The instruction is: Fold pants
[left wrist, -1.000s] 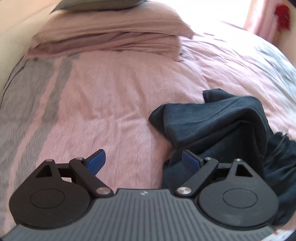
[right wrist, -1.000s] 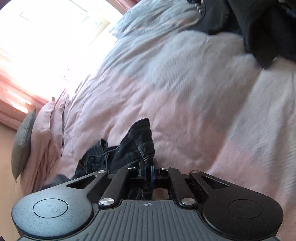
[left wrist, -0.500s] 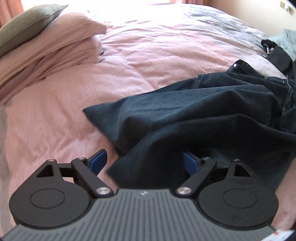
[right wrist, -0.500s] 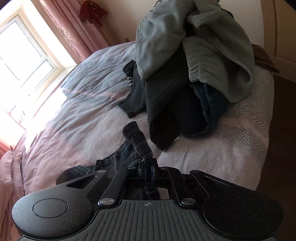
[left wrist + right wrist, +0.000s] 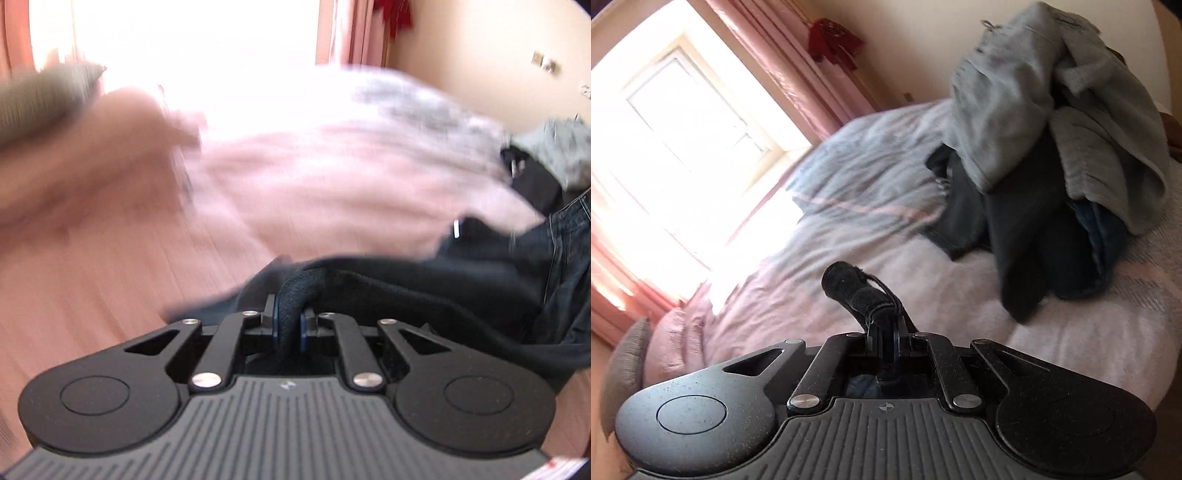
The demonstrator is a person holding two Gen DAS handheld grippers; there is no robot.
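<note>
Two grippers each pinch a part of the same dark denim pants point(image 5: 480, 295); the left gripper point(image 5: 289, 325) has its jaws closing on a rolled fold of the cloth, the blue pads point(image 5: 275, 325) pressing it from both sides, and the rest of the pants trails away to the right of those jaws over the pink bedspread point(image 5: 295, 177); the right gripper point(image 5: 886, 343) has its jaws drawn narrow on a hem edge of the pants point(image 5: 857, 291), which sticks up and to the left beyond the tips, clear of the bed; well ahead and to the right of the right jaws lies a heap of grey and dark clothes point(image 5: 1052, 147); ahead and to their left stands a bright window point(image 5: 683, 122) with pink curtains point(image 5: 783, 62); the left view is blurred.
</note>
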